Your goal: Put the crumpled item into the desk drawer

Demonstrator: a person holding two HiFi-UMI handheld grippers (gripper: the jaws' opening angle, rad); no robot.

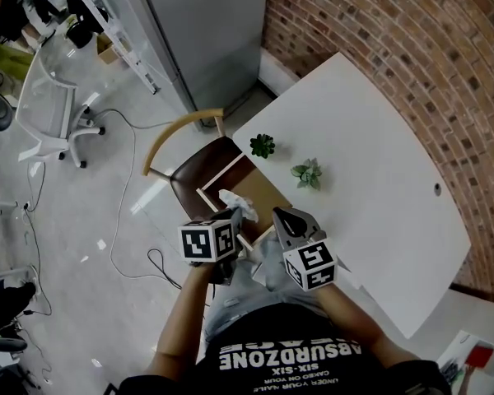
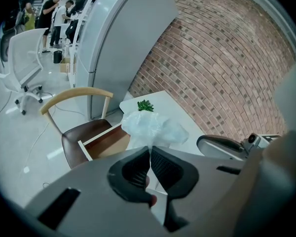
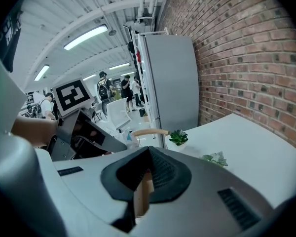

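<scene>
Left gripper [image 2: 150, 151] is clamped on the wad's [image 2: 153, 125] near edge. The wad bulges past the fingertips, over the open drawer [image 2: 111, 141], probably for a clean drop. Right gripper [image 3: 148, 154] is closed and empty.

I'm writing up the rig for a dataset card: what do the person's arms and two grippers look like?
The left gripper and right gripper look alike: a grey body carrying a white cube with black square markers. Their fingers are black with ribbed inner faces, tapering to a tip. The person wears a black T-shirt with white lettering; the forearms are uncovered.
</scene>
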